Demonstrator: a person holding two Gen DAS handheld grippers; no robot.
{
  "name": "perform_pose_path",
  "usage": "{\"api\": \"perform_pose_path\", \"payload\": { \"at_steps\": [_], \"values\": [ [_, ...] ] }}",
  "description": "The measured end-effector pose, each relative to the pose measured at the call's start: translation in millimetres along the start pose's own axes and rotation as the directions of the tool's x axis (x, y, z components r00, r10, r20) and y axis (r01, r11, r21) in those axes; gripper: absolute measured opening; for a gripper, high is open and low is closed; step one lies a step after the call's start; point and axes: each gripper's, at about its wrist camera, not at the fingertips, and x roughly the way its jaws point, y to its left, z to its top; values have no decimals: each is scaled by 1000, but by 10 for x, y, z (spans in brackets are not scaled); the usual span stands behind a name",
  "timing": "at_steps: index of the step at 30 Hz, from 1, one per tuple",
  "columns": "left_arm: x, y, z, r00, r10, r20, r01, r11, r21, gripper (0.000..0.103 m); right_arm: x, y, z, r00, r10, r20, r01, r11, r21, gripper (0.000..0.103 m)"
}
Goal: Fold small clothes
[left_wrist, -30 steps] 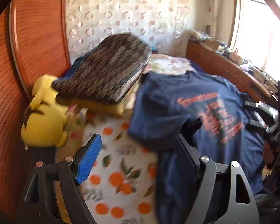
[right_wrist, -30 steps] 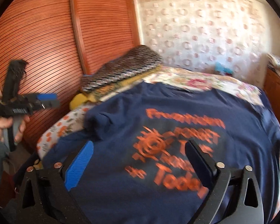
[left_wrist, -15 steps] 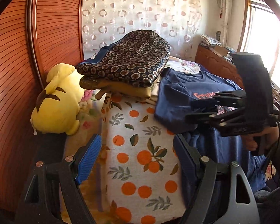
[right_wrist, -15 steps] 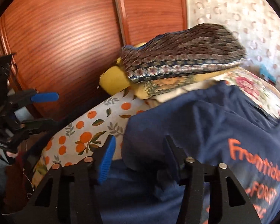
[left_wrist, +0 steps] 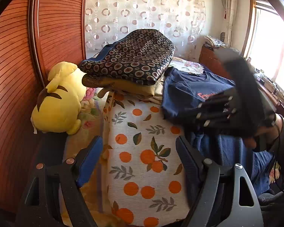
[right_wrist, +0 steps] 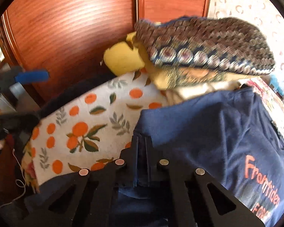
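Bed [left_wrist: 142, 170]: it serves as my folding surface; its orange-print sheet is bare in front of my left claw, which gives me room to lay cloth down.
Navy T-shirt [right_wrist: 198, 132]: spread on the bed's right part with its orange lettering facing up, so I judge the fold has barely begun. Its near edge hangs toward me, easy to pinch.
Patterned pillow [left_wrist: 134, 60]: stacked on folded bedding at the head of the bed, near the shirt's far edge but clear of my working space.
Yellow plush [left_wrist: 58, 102]: parked against the wooden wardrobe, well apart from the shirt.
Right claw [right_wrist: 142, 151]: closed tight on the shirt's left edge, ready to carry that side across.
Left claw [left_wrist: 138, 160]: spread wide over bare sheet, holding nothing, free to take another edge.
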Motion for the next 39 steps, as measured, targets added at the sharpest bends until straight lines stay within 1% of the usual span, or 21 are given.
{"api": "perform_pose_path", "payload": {
  "at_steps": [2,4,6,8,11,13,16,18,19,23,24,25,27,28,30,31,33,34,36,37,39],
  "values": [
    [12,-29,-5,1000,-6,-1,6,1000,0,80,-235,-123,35,995,32,90,-36,998,45,5],
    [43,-76,1,1000,-13,-7,13,1000,3,80,-463,-269,57,984,31,175,-48,994,97,5],
    [68,-146,8,1000,-25,-8,25,1000,8,80,-692,-458,12,970,2,244,-41,987,157,5],
    [104,-237,20,999,-41,-11,41,999,19,80,-845,-701,-99,960,-69,273,3,972,236,5],
    [186,-390,35,998,-60,-20,61,997,40,80,-906,-1022,-327,954,-181,240,85,928,362,5],
    [230,-479,34,997,-71,-26,72,996,51,80,-875,-1182,-545,952,-249,176,155,893,422,5],
    [316,-621,31,995,-89,-39,91,993,69,80,-795,-1239,-773,942,-322,95,250,860,444,5],
    [377,-691,34,994,-95,-49,99,992,79,80,-732,-1262,-891,937,-345,59,284,847,449,5],
    [408,-729,35,994,-97,-54,101,991,83,80,-798,-1297,-947,935,-352,44,297,844,446,6],
    [543,-818,29,992,-102,-80,109,990,90,80,-833,-1173,-913,917,-396,39,344,839,422,18],
    [580,-837,26,991,-102,-88,110,990,92,80,-834,-1150,-900,914,-405,37,354,837,418,28],
    [607,-852,21,990,-102,-94,111,989,95,80,-863,-1144,-903,910,-413,39,361,834,417,41],
    [675,-906,13,990,-91,-107,102,989,109,80,-929,-1146,-951,902,-430,51,371,829,419,55],
    [703,-931,13,990,-81,-112,95,988,121,80,-983,-1115,-983,902,-426,67,362,832,420,56],
    [746,-967,18,991,-68,-117,85,986,143,80,-1015,-1101,-1051,912,-400,94,327,846,421,57],
    [774,-981,26,991,-68,-120,85,985,151,77,-1018,-1089,-1081,917,-387,101,313,852,420,57],
    [830,-993,37,988,-74,-135,95,983,157,61,-1010,-1015,-1161,923,-369,111,298,865,403,57],
    [859,-992,43,988,-68,-142,91,983,158,59,-1004,-1006,-1192,924,-366,110,297,869,397,57],
    [893,-975,47,987,-64,-148,87,984,157,43,-1028,-1039,-1250,927,-364,90,304,869,391,57],
    [908,-961,49,986,-63,-154,87,984,153,40,-1011,-1051,-1265,928,-363,81,305,867,393,57],
    [907,-926,48,987,-62,-150,84,986,144,23,-1019,-1058,-1292,938,-334,92,272,874,404,57]
  ]
}}
